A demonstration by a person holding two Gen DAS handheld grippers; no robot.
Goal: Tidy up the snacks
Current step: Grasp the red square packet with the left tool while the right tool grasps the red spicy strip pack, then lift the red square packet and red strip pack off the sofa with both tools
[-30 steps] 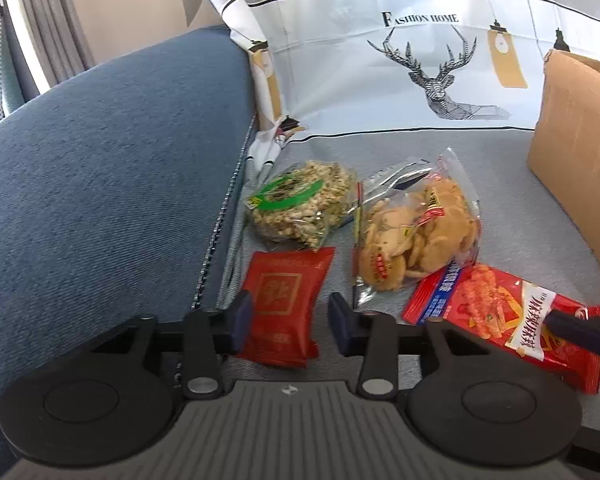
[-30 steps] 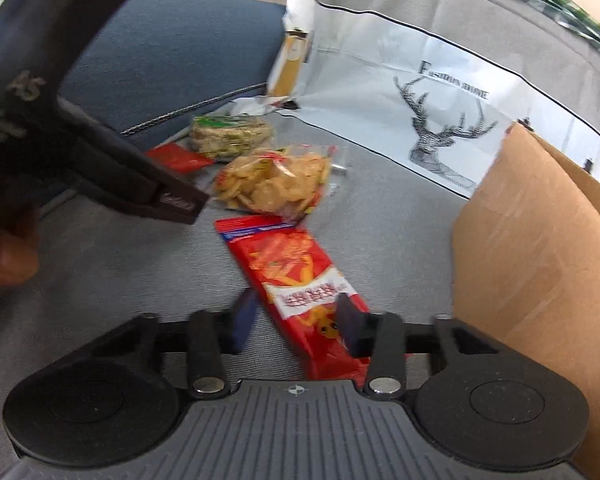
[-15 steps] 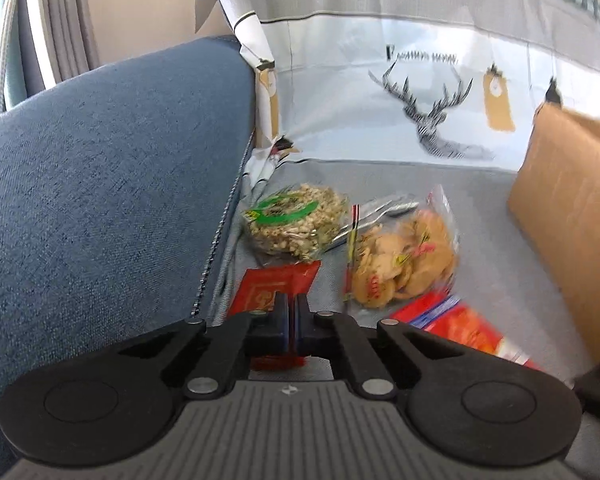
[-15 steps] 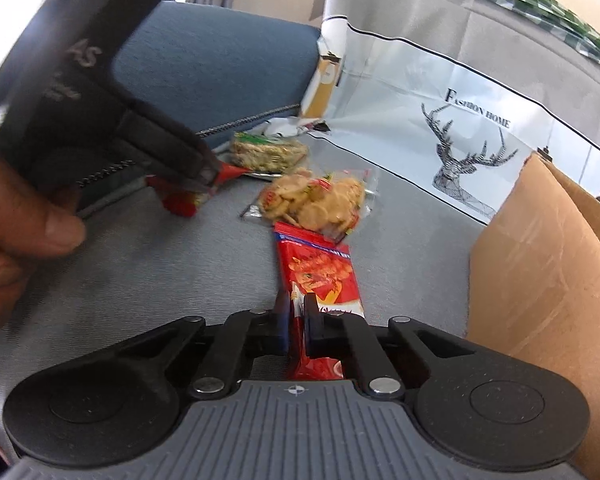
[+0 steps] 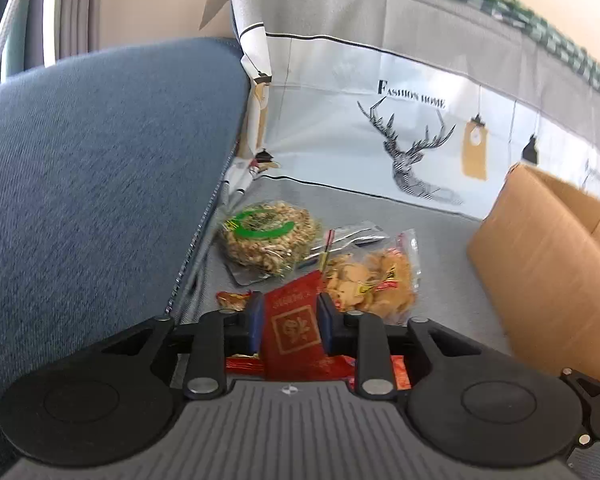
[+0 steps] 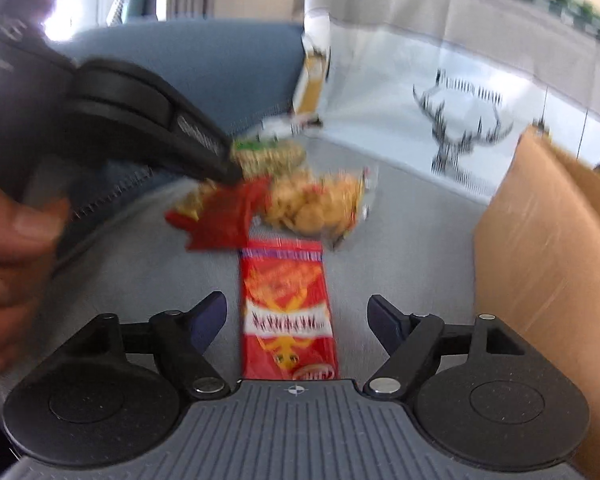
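Here, a grey sofa seat [image 5: 440,240] carries a cardboard box [image 5: 548,276] on the right and a cluster of snacks near the blue armrest [image 5: 92,184]. The long red snack packet [image 6: 286,308] lies flat, its long axis running straight away from the right gripper [image 6: 298,320], whose jaws are opening wide with the packet between them, untouched. Beyond it sit a clear bag of round crackers [image 5: 374,280] and a green-labelled grain cake [image 5: 270,234]. The left gripper [image 5: 288,324] holds a small dark-red sachet [image 5: 294,328], lifted and upright, its jaws narrow yet opening.
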